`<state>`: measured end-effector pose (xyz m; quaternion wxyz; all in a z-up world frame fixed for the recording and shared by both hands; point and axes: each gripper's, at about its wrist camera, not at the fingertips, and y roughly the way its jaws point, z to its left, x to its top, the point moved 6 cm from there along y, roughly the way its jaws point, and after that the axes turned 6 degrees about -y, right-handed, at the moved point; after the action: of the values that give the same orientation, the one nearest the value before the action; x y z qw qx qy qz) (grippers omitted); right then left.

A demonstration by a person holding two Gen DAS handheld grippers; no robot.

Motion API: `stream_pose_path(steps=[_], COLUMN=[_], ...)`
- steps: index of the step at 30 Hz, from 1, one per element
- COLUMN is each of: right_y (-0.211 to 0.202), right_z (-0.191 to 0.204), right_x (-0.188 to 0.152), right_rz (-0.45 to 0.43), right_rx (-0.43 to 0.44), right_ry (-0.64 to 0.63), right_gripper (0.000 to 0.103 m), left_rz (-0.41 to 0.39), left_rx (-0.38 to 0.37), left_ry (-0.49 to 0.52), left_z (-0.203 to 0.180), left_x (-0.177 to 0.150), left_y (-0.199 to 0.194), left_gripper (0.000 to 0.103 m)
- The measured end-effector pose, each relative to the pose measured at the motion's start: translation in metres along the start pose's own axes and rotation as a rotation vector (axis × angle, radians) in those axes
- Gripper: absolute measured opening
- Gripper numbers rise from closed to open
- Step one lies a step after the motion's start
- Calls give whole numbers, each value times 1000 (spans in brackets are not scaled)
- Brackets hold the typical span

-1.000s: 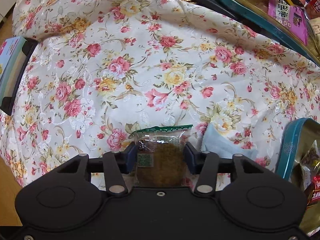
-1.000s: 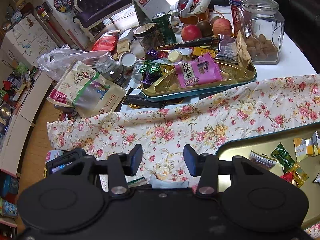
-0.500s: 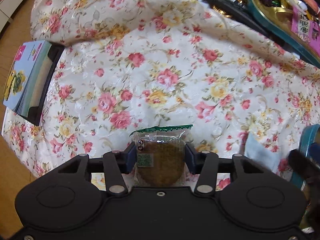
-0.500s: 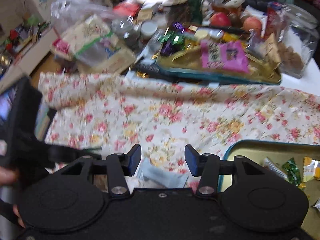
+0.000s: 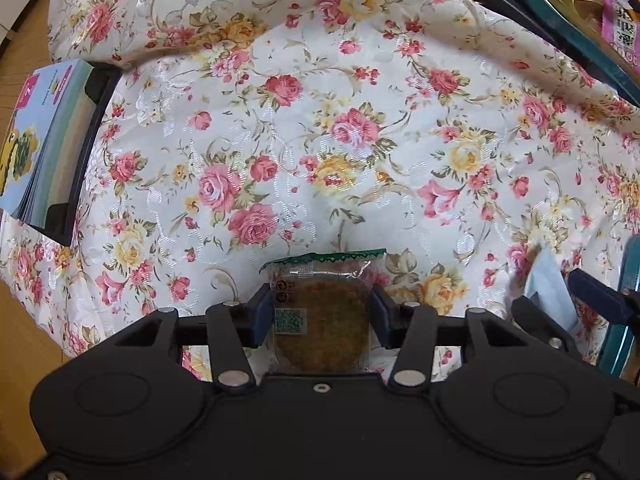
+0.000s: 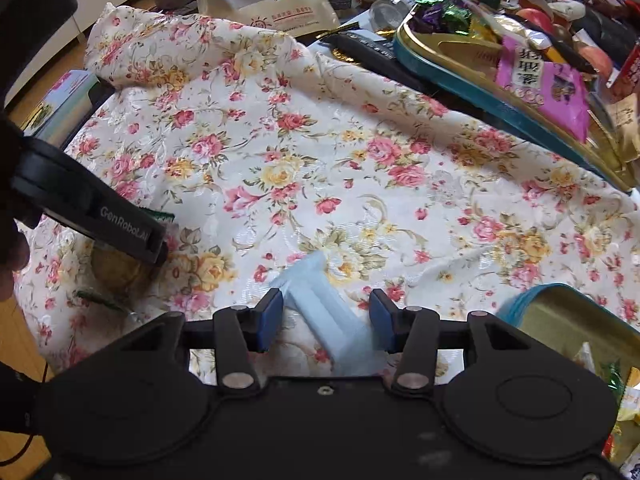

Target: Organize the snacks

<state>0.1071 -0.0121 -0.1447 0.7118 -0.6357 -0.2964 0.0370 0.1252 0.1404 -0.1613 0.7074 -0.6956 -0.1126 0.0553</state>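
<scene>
My left gripper (image 5: 320, 316) points down over the floral cloth (image 5: 320, 120) and is shut on a round brown biscuit (image 5: 324, 308) in a clear wrapper with a green edge. The right wrist view shows that gripper (image 6: 100, 216) at the left, the biscuit (image 6: 116, 268) under it. My right gripper (image 6: 326, 320) is low over the cloth, its jaws closing around a pale blue packet (image 6: 320, 304) that lies flat between them. The pads do not visibly press it. The left wrist view catches this packet (image 5: 548, 288) at its right edge.
A teal tin with a gold inside (image 6: 480, 92), full of wrapped sweets and a pink pack, stands at the far right. A second teal tin (image 6: 560, 312) holds sweets at the near right. A stack of booklets (image 5: 44, 140) lies at the cloth's left edge. Bags and jars crowd the back.
My right gripper has dropped and rolled down to the cloth, and now straddles the blue packet. My left gripper has drifted left with the biscuit still in it.
</scene>
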Motion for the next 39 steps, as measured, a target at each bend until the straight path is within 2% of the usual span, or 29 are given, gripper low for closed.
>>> stream_pose_path(steps=[2,5,8,15,18,20,22,28,32,35,39], right_y=[8,9,10,6,3,1,0,-9,-30,-54,-93], right_z=[-1,3,8,10,12,15,18,21,15,4,-19], right_x=[0,0,-1,-6,-8,-8,-8,-4,8,17,25], right_rz=[31,8,1,-34,-43,-38,-29,-21,-54,-93,-177], right_rx=[4,-8,-12,-24,-26,-15,-11,20,57,61,45], right_ry=[18,-6,-19,-14,-20,-33,-40,12,101,177,278], right_gripper=[49,52,60,62,53,42,24,22,22,22,22], left_rz=[4,14,20,14,11,10,12,18,-5,-52,-152], left_rx=[-6,-17,-26,-26,-24,-23,-23,-12,-23,-30,-22], left_ry=[-5,-7,-14,-4,-14,-18,-20,-29,-51,-57,-32], left_z=[-1,0,1,1,0,-2,-3,0,1,-2,-12], left_x=[0,1,4,7,6,5,5,5,12,18,24], left_y=[1,2,2,3,1,1,1,-1,-20,-43,-79], left_gripper=[57,57,57,57,56,56,56,56,56,56,56])
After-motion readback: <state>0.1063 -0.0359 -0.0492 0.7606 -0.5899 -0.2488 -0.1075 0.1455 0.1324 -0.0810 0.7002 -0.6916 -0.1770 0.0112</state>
